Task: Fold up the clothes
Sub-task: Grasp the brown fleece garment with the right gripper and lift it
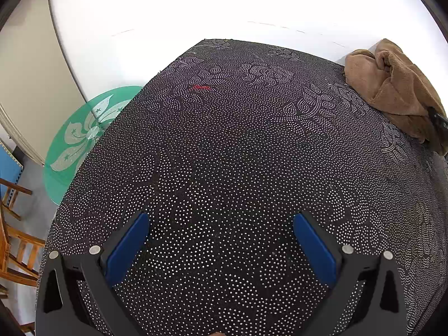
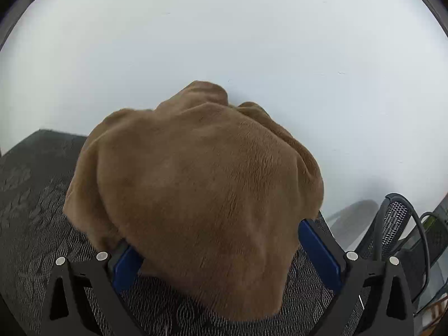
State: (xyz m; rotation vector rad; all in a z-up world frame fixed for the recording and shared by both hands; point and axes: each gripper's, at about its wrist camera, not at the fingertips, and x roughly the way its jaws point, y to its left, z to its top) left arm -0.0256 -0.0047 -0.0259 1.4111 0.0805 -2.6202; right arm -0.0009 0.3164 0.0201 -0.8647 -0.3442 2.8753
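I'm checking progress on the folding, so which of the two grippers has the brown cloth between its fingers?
The right gripper: the brown cloth bulges between its open fingers. The left gripper hangs open over bare dotted mat.

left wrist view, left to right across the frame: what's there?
wooden chair → green glass disc → dark dotted cloth → crumpled brown garment. The open left claw hovers over the cloth.

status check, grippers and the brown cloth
Left gripper open, empty, over dotted mat. Right gripper open around bunched brown cloth, not clamped. Nothing in the way.
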